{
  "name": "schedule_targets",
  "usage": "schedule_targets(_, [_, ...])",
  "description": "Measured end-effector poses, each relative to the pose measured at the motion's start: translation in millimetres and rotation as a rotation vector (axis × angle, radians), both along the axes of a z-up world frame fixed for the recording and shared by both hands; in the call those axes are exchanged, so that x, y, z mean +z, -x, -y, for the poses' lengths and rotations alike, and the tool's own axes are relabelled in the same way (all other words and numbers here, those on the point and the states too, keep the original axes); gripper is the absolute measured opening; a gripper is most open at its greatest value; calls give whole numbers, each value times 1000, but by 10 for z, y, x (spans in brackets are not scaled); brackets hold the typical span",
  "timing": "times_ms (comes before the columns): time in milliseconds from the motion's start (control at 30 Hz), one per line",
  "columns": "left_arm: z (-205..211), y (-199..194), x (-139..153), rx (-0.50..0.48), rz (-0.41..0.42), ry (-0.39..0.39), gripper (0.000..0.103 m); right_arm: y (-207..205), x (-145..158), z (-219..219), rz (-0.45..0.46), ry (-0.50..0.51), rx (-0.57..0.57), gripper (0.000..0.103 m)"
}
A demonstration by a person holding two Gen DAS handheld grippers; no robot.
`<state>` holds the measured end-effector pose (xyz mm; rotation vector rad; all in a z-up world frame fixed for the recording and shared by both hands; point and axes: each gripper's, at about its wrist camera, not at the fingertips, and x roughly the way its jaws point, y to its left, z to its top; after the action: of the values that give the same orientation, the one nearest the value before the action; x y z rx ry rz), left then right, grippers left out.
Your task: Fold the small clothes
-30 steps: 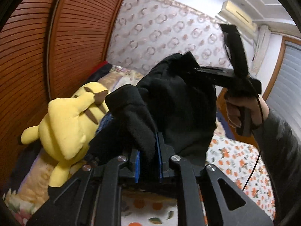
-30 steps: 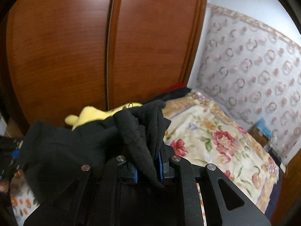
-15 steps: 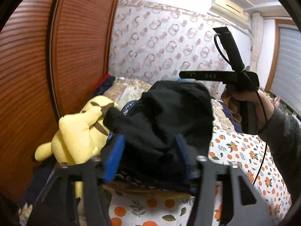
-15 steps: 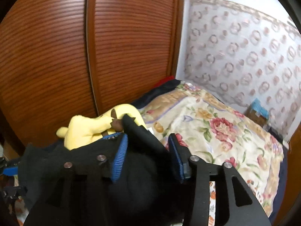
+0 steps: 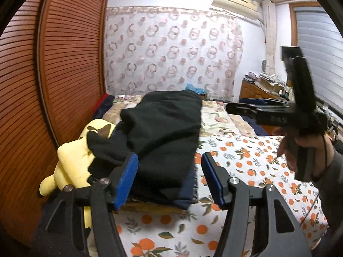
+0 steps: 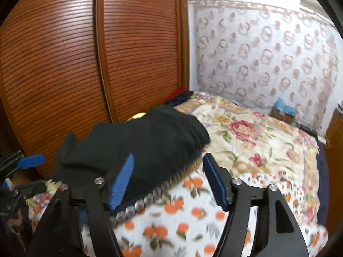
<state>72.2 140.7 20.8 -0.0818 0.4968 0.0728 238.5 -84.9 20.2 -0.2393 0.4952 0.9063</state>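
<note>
A black fleece garment [image 5: 163, 128] lies folded on top of a small stack of clothes on the bed, over a navy piece [image 5: 186, 194]. My left gripper [image 5: 168, 162] is open just in front of the stack, its blue pads [image 5: 126, 180] clear of the cloth. My right gripper [image 6: 169, 160] has its jaws opening; the black garment [image 6: 139, 141] lies beyond its left finger and nothing is pinched. In the left wrist view a hand holds the right gripper [image 5: 230, 108] off to the right, well away from the stack. The left gripper's blue pad [image 6: 32, 160] shows at the right wrist view's left edge.
A yellow plush toy [image 5: 70, 162] leans against the stack's left side. Louvred wooden wardrobe doors [image 5: 64, 64] stand close on the left. The bed has an orange-print sheet [image 5: 246, 171] and a floral quilt [image 6: 246, 141]. A cluttered wooden dresser [image 5: 257, 90] is at the far right.
Both grippers let go of the black garment, which dropped onto the stack. The left gripper drew back; the right swung away to the right.
</note>
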Motion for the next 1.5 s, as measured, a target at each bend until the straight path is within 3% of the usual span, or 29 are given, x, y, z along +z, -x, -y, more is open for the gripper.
schedule_targets(367, [503,56,35,-73,-5,-25,61,703,-12,1006,44,-42,-202,79])
schedule_targets(867, [1006,258,328,-133,32,-22,61,1350,24,1913,82,-91,-433,79])
schedule_targets(1200, [1152,405,668,-134,92,-33,61,1554,237,2261,148,-138,-528,79])
schedule_targets(1500, [1166,433,707,-126,96,-41,61,1592,243,2314,160,-148,-545,79])
